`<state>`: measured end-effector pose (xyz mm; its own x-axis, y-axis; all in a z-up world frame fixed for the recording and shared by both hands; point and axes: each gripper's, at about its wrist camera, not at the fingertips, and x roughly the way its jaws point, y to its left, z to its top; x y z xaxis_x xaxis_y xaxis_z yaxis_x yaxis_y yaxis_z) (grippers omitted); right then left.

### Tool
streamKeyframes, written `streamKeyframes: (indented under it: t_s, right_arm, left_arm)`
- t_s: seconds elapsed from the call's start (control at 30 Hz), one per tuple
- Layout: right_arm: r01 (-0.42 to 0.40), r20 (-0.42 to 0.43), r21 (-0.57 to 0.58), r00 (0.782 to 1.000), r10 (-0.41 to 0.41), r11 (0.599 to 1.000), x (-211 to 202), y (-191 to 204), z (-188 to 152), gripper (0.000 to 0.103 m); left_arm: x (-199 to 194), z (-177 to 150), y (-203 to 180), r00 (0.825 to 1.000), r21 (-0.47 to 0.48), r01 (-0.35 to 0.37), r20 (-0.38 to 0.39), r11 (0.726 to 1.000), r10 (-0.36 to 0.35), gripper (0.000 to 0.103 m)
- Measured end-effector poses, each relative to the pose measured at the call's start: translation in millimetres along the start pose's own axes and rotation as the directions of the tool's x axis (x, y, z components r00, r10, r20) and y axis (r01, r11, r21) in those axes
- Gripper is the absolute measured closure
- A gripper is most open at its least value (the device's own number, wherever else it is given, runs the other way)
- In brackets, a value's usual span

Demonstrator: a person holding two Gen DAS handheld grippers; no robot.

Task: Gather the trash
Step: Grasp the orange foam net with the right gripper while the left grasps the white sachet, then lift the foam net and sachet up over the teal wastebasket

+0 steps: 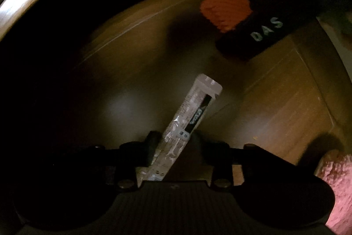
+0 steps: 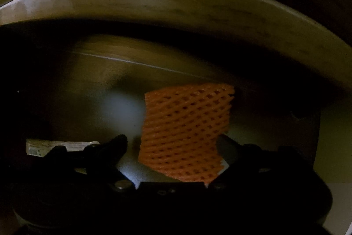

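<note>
Your left hand-held gripper is pinching a clear plastic wrapper near its lower end, so the long strip sticks out forward and a bit to the right past the fingers, hanging over the dim wood floor. Your right hand-held gripper has its fingers spread pretty wide, with the orange foam net sitting between them, leaning against the right finger, so it's not squeezed from both sides. In the left wrist view that same net shows up top right at the tip of the right one's dark body. Both sit under a curved wooden edge, all pretty dark and blurry.
</note>
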<state>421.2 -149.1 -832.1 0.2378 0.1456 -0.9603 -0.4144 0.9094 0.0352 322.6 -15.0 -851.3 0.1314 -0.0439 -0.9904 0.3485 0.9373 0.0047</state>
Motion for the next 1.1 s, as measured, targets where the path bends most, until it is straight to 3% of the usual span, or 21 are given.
streamKeyframes:
  t_s: [0.03, 0.13, 0.3, 0.47, 0.63, 0.8, 0.83, 0.87, 0.93, 1.0, 1.1]
  right_arm:
    - [0.005, 0.001, -0.007, 1.000, -0.005, 1.000, 0.2, -0.1, -0.3, 0.020]
    - [0.033, 0.003, -0.024, 0.999, -0.033, 0.999, 0.6, -1.3, -1.5, 0.041]
    - [0.039, 0.012, -0.040, 0.999, -0.039, 0.998, -14.1, -9.1, -5.4, 0.089]
    - [0.018, 0.033, 0.018, 0.999, -0.019, 1.000, -31.6, -15.1, -18.0, 0.091]
    - [-0.013, 0.042, 0.072, 0.999, 0.010, 0.997, -46.7, -7.8, -32.1, 0.091]
    - [-0.039, 0.039, 0.093, 0.999, 0.035, 0.995, -51.0, 1.3, -40.9, 0.091]
    - [-0.039, 0.038, 0.104, 0.999, 0.035, 0.994, -49.9, 2.5, -41.5, 0.091]
    - [-0.041, 0.038, 0.120, 0.999, 0.036, 0.992, -52.5, 4.7, -43.9, 0.091]
    - [-0.049, 0.044, 0.145, 0.998, 0.043, 0.988, -51.0, 4.1, -43.4, 0.091]
    - [-0.052, 0.049, 0.149, 0.998, 0.045, 0.988, -52.8, 4.6, -45.8, 0.091]
    - [-0.051, 0.050, 0.138, 0.998, 0.044, 0.989, -50.6, 1.7, -46.9, 0.091]
  left_arm:
    - [-0.1, 0.5, 0.7, 1.000, -0.014, 0.001, -0.004, 1.000, -0.001, 0.071]
    - [-0.9, 0.5, 9.3, 1.000, -0.101, 0.010, -0.022, 0.995, -0.013, 0.075]
    - [-5.3, -3.8, 30.7, 0.998, -0.298, 0.031, -0.039, 0.954, -0.044, 0.085]
    - [-18.5, -13.2, 49.1, 0.996, -0.451, 0.066, -0.022, 0.890, -0.085, 0.094]
    - [-34.2, -20.0, 57.1, 0.996, -0.517, 0.082, 0.002, 0.852, -0.094, 0.096]
    - [-45.8, -26.8, 62.4, 0.992, -0.505, 0.120, 0.037, 0.855, -0.118, 0.095]
    - [-37.6, -14.3, 65.1, 0.992, -0.499, 0.127, 0.043, 0.857, -0.122, 0.094]
    - [-37.5, -13.6, 64.7, 0.991, -0.499, 0.129, 0.044, 0.857, -0.123, 0.090]
    - [-28.4, -10.7, 61.6, 0.990, -0.508, 0.136, 0.040, 0.850, -0.134, 0.070]
    - [-20.1, -12.3, 55.6, 0.992, -0.504, 0.125, 0.046, 0.854, -0.118, 0.032]
    - [-9.8, -11.1, 47.5, 0.997, -0.462, 0.072, 0.038, 0.884, -0.062, 0.030]
